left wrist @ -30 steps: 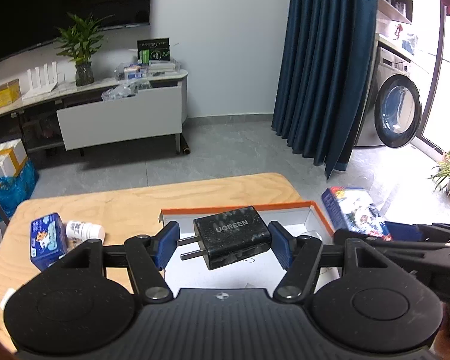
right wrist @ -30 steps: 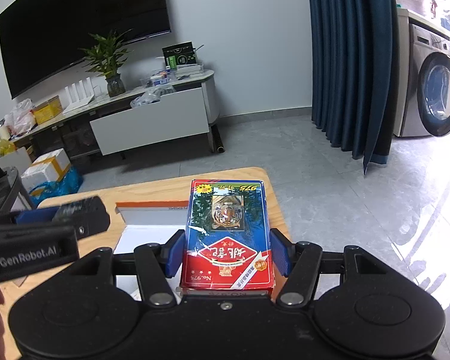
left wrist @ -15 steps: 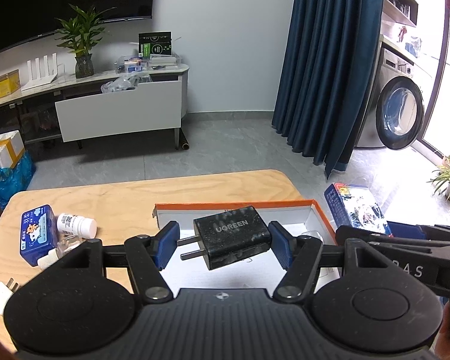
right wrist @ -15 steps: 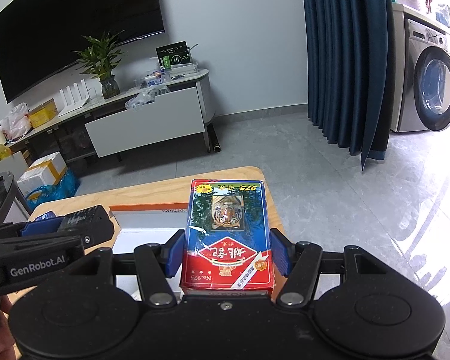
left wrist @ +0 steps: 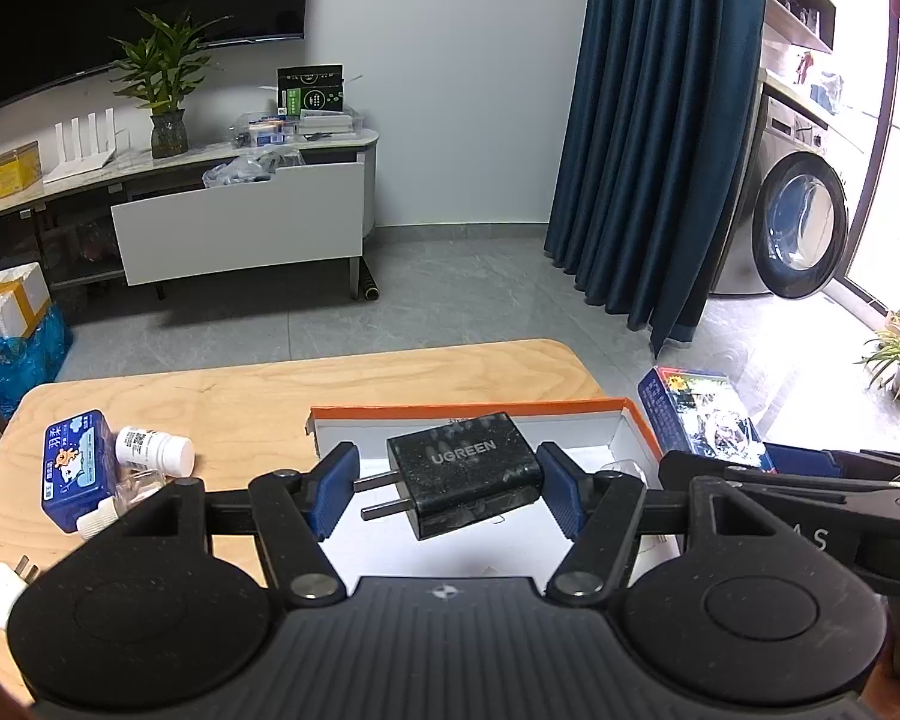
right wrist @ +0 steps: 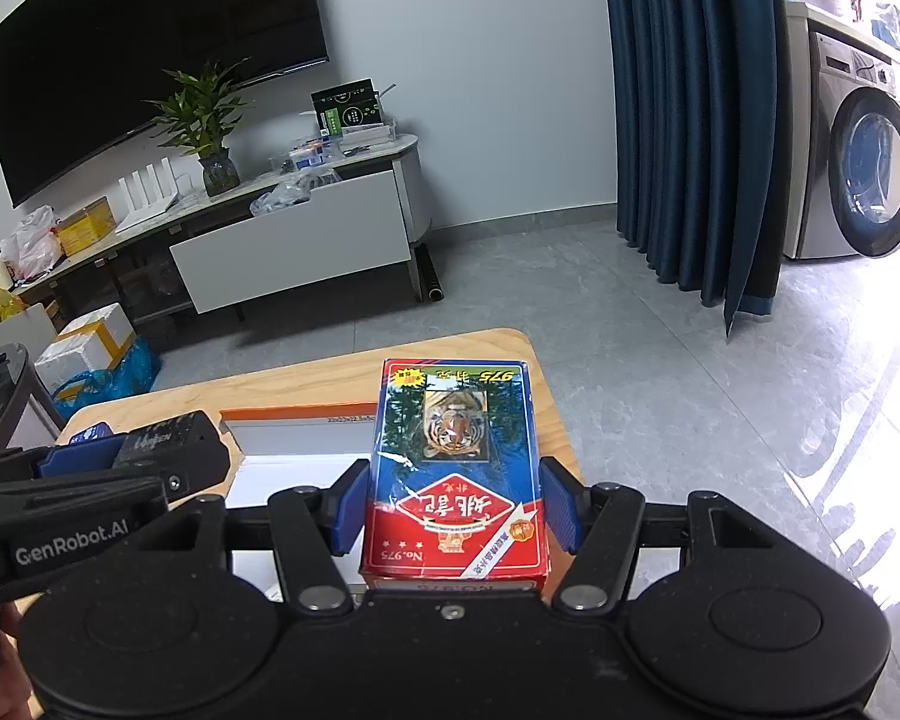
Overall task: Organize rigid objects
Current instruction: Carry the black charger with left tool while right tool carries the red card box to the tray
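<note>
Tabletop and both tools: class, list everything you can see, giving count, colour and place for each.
Charger: one, black, held over the box.
Card pack: one, red and blue, held at the table's right end.
Box: one, white with orange rim, open on the table.
Blue tin: one, table's left side.
Pill bottle: one, white, lying beside the tin.
White plug: one, near left edge.
Table: one, light wood.
Left tool: one, black with blue pads.
Right tool: one, same colours.
</note>
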